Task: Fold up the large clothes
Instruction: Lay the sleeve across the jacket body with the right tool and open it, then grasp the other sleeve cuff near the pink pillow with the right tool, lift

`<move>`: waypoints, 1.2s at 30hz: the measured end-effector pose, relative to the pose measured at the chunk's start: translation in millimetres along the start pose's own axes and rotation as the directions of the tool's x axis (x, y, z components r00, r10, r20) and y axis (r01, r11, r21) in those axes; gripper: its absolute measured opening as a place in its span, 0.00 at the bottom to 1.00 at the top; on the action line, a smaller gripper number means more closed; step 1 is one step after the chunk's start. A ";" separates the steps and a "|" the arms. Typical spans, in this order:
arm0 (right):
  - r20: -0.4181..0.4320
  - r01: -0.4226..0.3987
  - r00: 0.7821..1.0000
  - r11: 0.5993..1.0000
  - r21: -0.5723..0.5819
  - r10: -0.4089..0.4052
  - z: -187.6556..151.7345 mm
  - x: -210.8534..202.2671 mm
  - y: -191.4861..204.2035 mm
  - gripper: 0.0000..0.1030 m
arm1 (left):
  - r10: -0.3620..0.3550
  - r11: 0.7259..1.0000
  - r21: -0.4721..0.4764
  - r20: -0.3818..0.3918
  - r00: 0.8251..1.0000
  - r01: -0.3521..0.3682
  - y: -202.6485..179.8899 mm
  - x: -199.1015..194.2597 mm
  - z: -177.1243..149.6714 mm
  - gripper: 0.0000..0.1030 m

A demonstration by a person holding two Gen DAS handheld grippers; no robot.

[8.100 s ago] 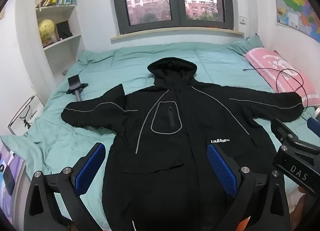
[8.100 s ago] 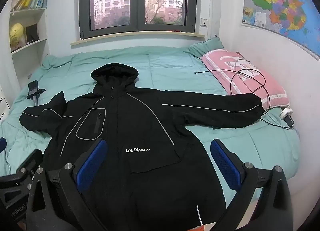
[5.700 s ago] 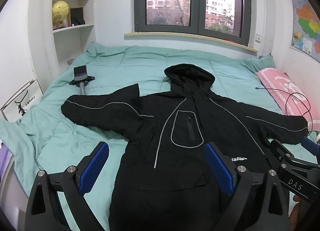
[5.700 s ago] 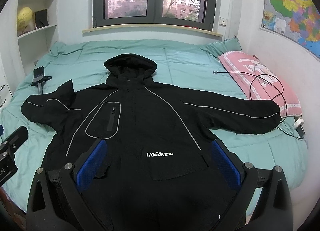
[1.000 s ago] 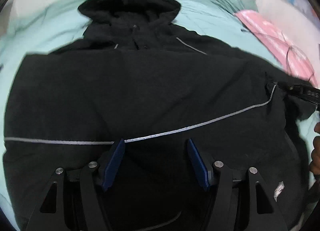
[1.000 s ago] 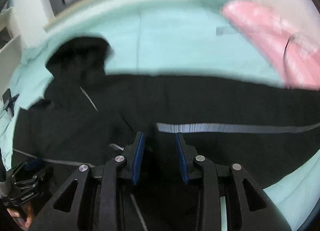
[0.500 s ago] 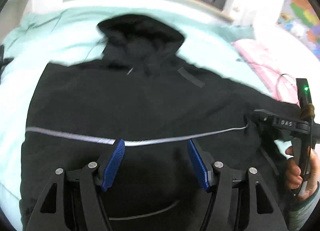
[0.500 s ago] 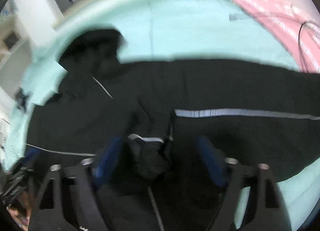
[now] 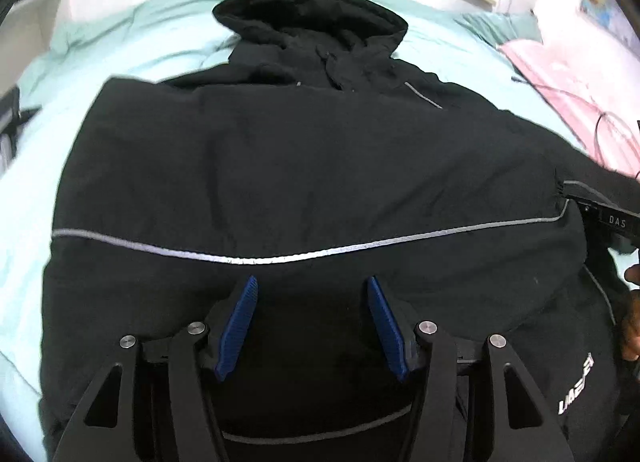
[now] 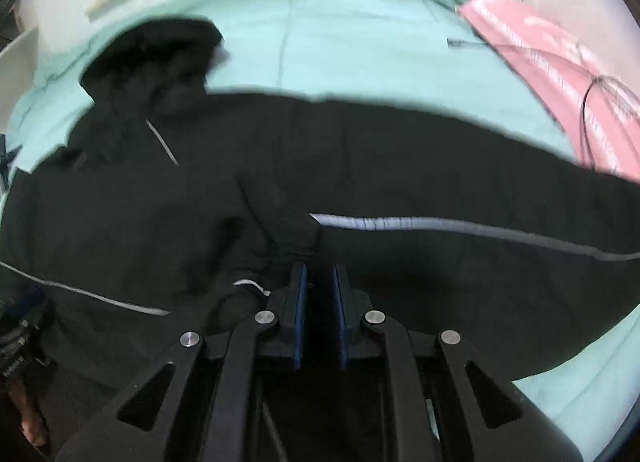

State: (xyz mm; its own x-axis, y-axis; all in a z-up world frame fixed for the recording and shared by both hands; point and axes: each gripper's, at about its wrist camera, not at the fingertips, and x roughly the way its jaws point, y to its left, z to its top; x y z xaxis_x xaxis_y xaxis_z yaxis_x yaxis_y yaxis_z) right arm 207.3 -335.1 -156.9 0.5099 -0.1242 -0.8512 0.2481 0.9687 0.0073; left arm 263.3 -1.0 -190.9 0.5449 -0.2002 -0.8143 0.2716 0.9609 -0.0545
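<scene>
- Jacket [image 9: 304, 166], big and black, lies spread on the green bed cover [image 9: 132, 50] in the left wrist view. It sits under and ahead of the left gripper [image 9: 312, 322]. The blue jaws stand apart and have just been closing a bit. Black cloth lies between them, but they do not press it. A grey stripe [image 9: 280, 258] runs just past the tips.
- In the right wrist view, the right gripper [image 10: 319, 294] has its jaws nearly together, pinching a fold of the jacket [image 10: 400, 166]. The pink pillow [image 10: 560, 70] lies far off to the right.
</scene>
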 end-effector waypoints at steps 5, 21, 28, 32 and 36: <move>0.038 0.010 0.999 1.000 0.017 -0.011 -4.5 -15.2 -5.0 0.33 | -0.028 0.999 -0.015 0.032 0.999 0.028 6.1 -2.2 -4.4 0.57; 0.185 0.002 0.981 0.962 0.274 -0.054 -50.9 -108.3 -176.0 0.57 | -0.211 0.962 0.199 0.112 0.971 0.186 -106.7 -76.8 49.9 0.57; 0.180 0.051 0.971 0.872 0.486 -0.157 -86.6 -126.6 -300.9 0.63 | -0.188 0.949 0.211 -0.217 0.958 0.234 -187.4 37.0 48.4 0.58; 0.190 0.032 0.967 0.817 0.576 -0.172 -100.8 -131.6 -353.1 0.63 | -0.157 0.950 0.249 -0.141 0.977 0.189 -195.1 36.9 38.2 0.60; 0.201 -0.030 0.970 0.761 0.648 -0.133 -99.8 -112.5 -395.8 0.63 | -0.200 0.949 0.220 -0.132 0.971 0.226 -187.7 36.8 37.7 0.60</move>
State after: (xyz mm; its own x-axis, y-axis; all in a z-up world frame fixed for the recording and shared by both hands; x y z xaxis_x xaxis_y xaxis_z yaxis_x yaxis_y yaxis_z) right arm -30.6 -683.1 -116.4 0.6273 -0.2930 -0.7215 0.7074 0.6019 0.3706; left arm 262.3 -195.9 -188.8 0.3697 -0.3616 -0.8559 0.5555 0.8244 -0.1084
